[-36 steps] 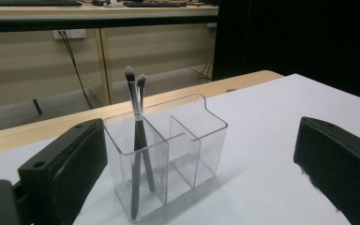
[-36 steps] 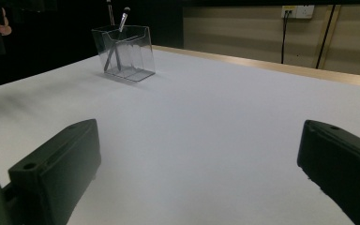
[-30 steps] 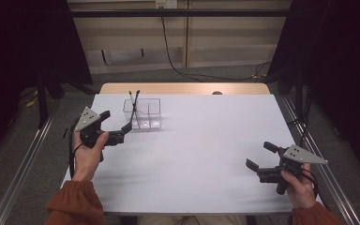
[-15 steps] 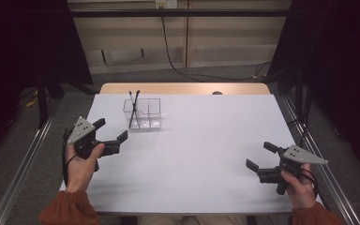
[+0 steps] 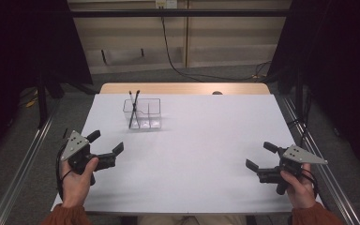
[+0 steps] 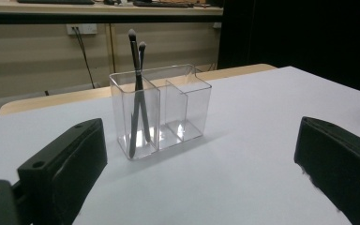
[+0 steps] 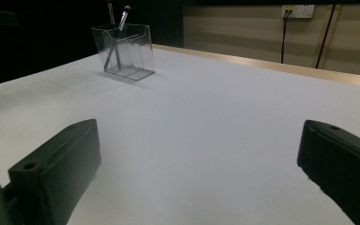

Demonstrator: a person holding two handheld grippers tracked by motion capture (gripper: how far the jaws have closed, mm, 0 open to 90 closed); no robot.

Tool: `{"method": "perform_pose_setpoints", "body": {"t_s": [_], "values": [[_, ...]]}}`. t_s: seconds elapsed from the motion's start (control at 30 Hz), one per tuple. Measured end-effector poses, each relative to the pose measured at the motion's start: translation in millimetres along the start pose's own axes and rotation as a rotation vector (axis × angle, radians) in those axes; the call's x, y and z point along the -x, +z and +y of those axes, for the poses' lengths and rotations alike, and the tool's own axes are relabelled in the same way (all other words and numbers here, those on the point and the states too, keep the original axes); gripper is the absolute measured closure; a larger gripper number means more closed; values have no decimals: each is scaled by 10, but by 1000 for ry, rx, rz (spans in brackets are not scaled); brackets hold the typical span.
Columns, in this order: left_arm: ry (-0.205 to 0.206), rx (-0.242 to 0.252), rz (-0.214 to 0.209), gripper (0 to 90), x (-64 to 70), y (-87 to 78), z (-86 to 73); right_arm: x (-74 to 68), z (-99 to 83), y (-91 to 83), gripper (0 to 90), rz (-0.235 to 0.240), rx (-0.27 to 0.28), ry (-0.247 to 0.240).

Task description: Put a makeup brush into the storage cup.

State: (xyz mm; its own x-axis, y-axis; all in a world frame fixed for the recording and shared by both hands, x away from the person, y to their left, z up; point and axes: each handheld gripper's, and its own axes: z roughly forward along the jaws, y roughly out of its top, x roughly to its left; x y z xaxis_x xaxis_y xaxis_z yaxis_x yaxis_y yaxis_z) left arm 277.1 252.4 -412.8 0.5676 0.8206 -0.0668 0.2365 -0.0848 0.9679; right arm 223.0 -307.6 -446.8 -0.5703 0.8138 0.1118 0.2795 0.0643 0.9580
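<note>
Brushes (image 5: pixel 132 108), two of them, are standing crossed in the left compartment of a clear plastic organizer (image 5: pixel 143 114) that sits on the white tabletop (image 5: pixel 197 154) at around 11 o'clock from the middle in the high view. The compartments next to it have nothing in them as far as I can see.

Left gripper (image 5: pixel 107 149) is down at roughly 8 o'clock, released, jaws spread wide with nothing between them. It's near the organizer but not touching it. From the left gripper view the organizer (image 6: pixel 159 110) sits right between the two black jaws, a bit farther off, brushes (image 6: pixel 137 89) leaning against each other.

Right gripper (image 5: pixel 258 161) is over at about 4 o'clock, also released and holding nothing, well apart from the organizer. In the right gripper view the organizer (image 7: pixel 124 51) is way off at the upper left.
</note>
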Motion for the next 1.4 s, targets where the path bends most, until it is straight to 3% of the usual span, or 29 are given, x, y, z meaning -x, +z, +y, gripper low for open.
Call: {"method": "perform_pose_setpoints", "body": {"t_s": [0.1, 0.23, 0.37, 0.63, 0.8, 1.4], "values": [[-20, -7, -9, 23, 32, -46, -52, -3, 1, -7, 0, 1, 6, 0], [4, -23, -18, 23, 52, -101, -108, -5, 1, -3, 0, 2, 4, 2], [2, -42, 9, 23, 44, -129, -172, 1, -2, -4, 0, 0, 4, 1], [-13, -45, -6, 23, 69, -172, -272, 3, -6, -25, 0, -6, 5, 2], [-8, -44, -15, 23, 112, -285, -315, -7, -6, -18, 0, -4, 2, -9], [15, -67, -38, 24, 137, -258, -349, 9, -18, -28, 0, -8, -2, -4]]}}
